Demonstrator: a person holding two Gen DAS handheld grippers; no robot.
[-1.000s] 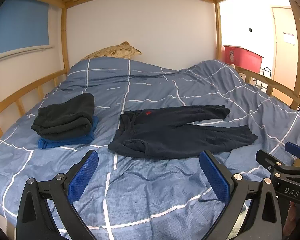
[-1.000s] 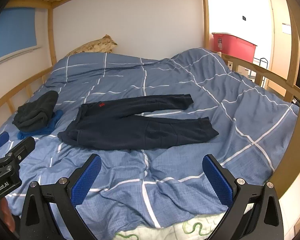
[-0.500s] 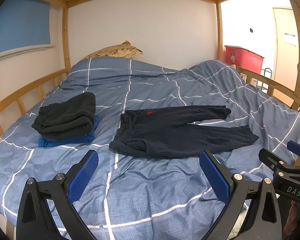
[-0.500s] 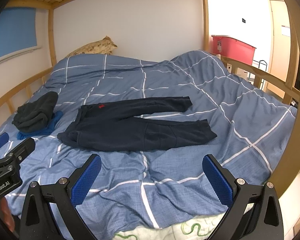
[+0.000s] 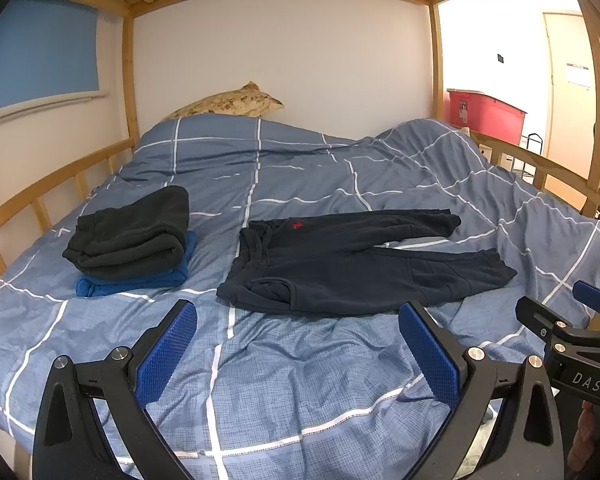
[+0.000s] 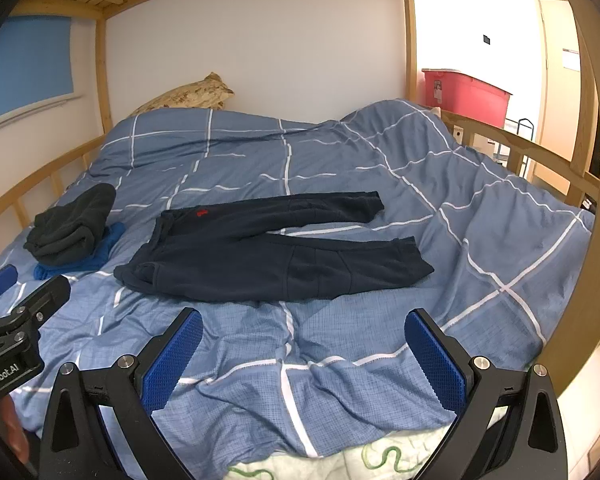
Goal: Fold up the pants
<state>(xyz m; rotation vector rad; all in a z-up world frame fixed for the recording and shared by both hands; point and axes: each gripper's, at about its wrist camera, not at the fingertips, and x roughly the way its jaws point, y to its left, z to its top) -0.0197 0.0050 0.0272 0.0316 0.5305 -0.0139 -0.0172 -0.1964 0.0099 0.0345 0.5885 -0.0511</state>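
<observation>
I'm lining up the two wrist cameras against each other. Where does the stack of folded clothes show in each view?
Left wrist: the stack of folded clothes lies left of centre, left of the navy pants.
Right wrist: the stack sits near the left edge, again left of the pants.
Shared landmark: the red bin behind the bed rail, upper right.

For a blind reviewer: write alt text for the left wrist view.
Dark navy pants lie spread flat on a blue checked duvet, waistband toward a stack of folded clothes at left. The open left tool hovers short of them, empty; the right tool shows at the right edge.
</observation>
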